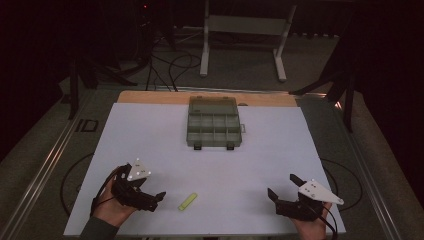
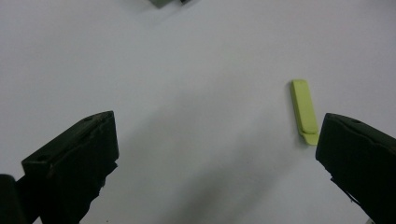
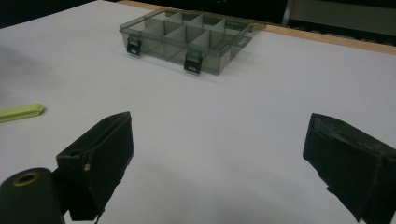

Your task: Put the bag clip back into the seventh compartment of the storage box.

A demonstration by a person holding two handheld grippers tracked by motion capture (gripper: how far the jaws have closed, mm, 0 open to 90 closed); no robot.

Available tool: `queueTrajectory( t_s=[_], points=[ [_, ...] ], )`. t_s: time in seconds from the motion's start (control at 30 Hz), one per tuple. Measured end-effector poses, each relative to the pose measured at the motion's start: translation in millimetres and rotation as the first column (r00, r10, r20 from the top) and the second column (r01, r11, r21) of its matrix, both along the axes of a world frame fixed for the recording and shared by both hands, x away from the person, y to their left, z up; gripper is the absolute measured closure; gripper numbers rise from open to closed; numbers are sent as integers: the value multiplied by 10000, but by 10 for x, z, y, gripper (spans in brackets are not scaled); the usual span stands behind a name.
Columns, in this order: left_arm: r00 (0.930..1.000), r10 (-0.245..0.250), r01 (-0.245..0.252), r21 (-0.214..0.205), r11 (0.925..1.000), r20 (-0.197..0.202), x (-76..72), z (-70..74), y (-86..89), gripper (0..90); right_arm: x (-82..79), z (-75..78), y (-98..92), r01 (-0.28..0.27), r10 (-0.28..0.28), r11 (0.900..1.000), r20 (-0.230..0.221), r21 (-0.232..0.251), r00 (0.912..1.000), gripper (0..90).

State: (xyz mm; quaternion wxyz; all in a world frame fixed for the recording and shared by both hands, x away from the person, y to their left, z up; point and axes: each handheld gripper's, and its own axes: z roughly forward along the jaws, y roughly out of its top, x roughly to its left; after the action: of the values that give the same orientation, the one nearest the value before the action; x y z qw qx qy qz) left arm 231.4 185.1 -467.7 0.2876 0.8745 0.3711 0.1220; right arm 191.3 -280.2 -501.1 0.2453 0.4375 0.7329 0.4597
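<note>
At the lower left of the high view, the left gripper (image 1: 150,199) rests low over the white table (image 1: 150,135), its jaws spread wide with nothing between them. Just to its right lies a small yellow-green bar (image 1: 187,201), flat on the table and near the right jaw in the left gripper view. Above centre sits a clear compartment box (image 1: 214,122), closed. At the lower right, the right gripper (image 1: 282,190) hovers, jaws spread and empty.

Looking like a lab or test room: white sheet (image 1: 150,150) covering a wooden table (image 1: 150,96), cables (image 1: 172,65) trailing over grey carpet (image 1: 240,70), a white desk frame (image 1: 250,30) standing behind, dark stands (image 1: 80,75) flanking.
</note>
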Motion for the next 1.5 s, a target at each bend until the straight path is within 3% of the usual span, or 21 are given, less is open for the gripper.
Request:
queueTrajectory(
  t_s=[0.37,0.8,1.5],
  points=[
    [9986,-322,348,626,9974,-416,43,-12,-172,2,1,-1,7,0,0,10000,-7,-21,10000,81],
    [9947,-558,644,1008,9928,-858,78,-50,-314,2,5,-2,2,45,-45,10000,-5,17,10000,82],
    [9823,-919,1190,1642,9792,-1634,118,-183,-659,8,1,0,-4,98,-98,9999,26,27,9999,82]
  ],
)
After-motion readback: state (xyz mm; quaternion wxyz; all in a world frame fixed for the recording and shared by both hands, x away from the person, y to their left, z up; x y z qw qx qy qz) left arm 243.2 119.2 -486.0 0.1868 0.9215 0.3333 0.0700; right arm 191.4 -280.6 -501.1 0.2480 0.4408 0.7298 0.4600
